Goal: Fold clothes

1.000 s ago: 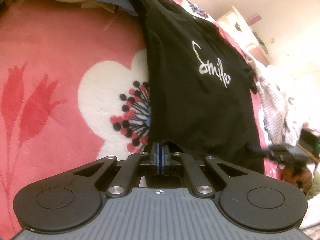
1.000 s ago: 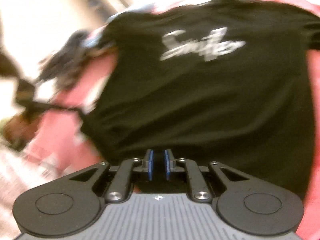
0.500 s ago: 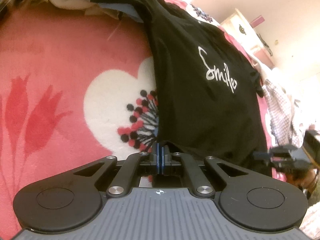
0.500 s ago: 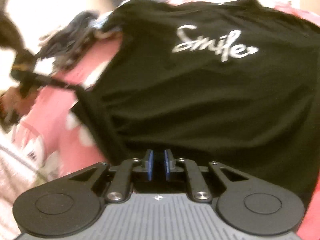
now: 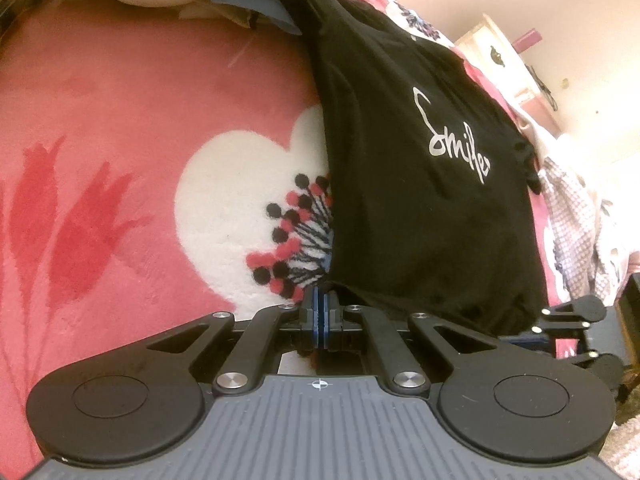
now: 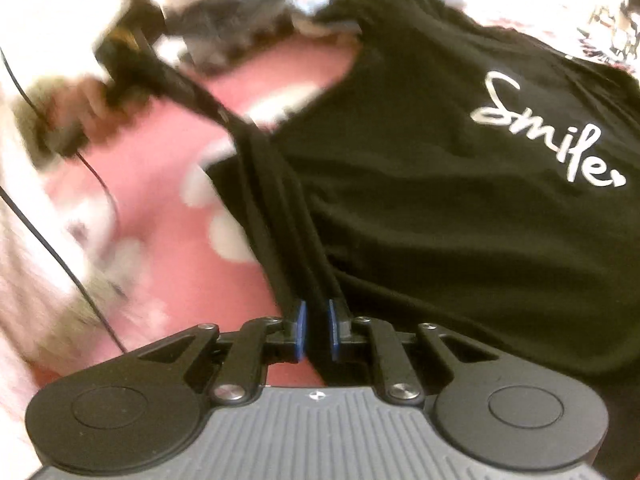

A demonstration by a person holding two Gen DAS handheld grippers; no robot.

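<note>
Hem slippage threatens: left gripper (image 5: pixel 321 312) and closing right gripper (image 6: pixel 315 334) jaws pinch only thin edges of black T-shirt (image 5: pixel 420 200).

a home bedroom, pink floral blanket (image 5: pixel 120 128), heaped clothes (image 5: pixel 576 216), pale cabinet (image 5: pixel 500 52) by the wall

Both wrist cameras look steeply down from close by, sharing the black cotton T-shirt with white lettering (image 5: pixel 420 208) (image 6: pixel 460 220).

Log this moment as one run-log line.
left tool: shut on black T-shirt hem | right tool: closing on gathered hem | pink blanket underneath
</note>
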